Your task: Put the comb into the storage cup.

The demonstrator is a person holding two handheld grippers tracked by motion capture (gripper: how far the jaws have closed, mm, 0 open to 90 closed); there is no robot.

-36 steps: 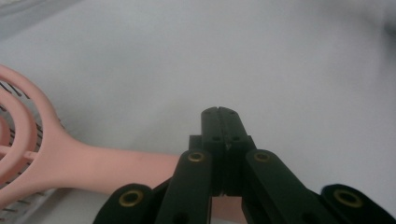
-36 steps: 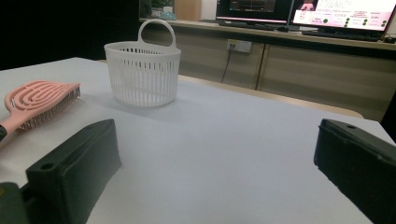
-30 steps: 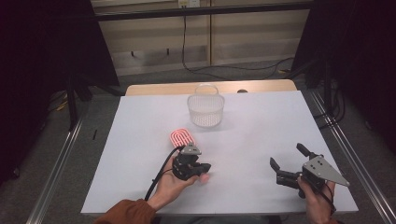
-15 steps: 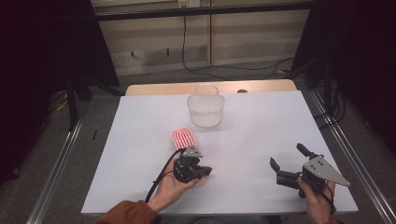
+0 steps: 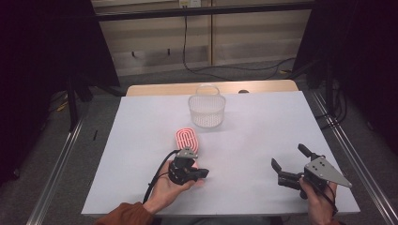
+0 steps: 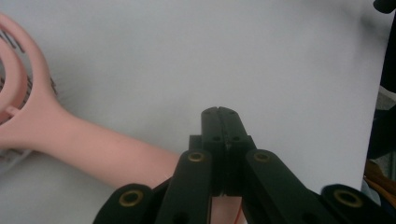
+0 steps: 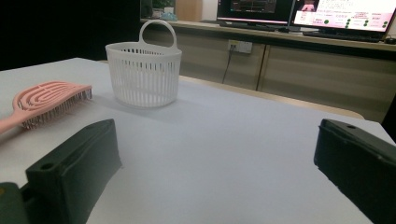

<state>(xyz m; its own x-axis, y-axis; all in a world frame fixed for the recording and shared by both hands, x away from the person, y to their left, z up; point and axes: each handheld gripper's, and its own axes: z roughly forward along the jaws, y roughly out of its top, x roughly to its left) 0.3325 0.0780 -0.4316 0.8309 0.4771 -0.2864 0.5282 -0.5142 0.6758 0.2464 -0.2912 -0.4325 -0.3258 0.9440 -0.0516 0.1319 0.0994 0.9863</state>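
Pink brush (image 5: pixel 187 138) lies on the white table (image 5: pixel 253 140), near the basket (image 5: pixel 207 111). Just beside its handle, the left gripper (image 6: pixel 218 111) has its jaws pressed together on nothing. Well apart, the right gripper (image 5: pixel 291 164) rests with jaws spread wide.

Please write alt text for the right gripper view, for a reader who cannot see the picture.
Two black jaws of the open right claw rise from the bottom corners, far apart, with nothing between them, above a white table. Beyond, a pink hairbrush lies at the left, bristles down, and a white slotted plastic basket with a loop handle stands upright. Lit monitors sit on a counter behind.
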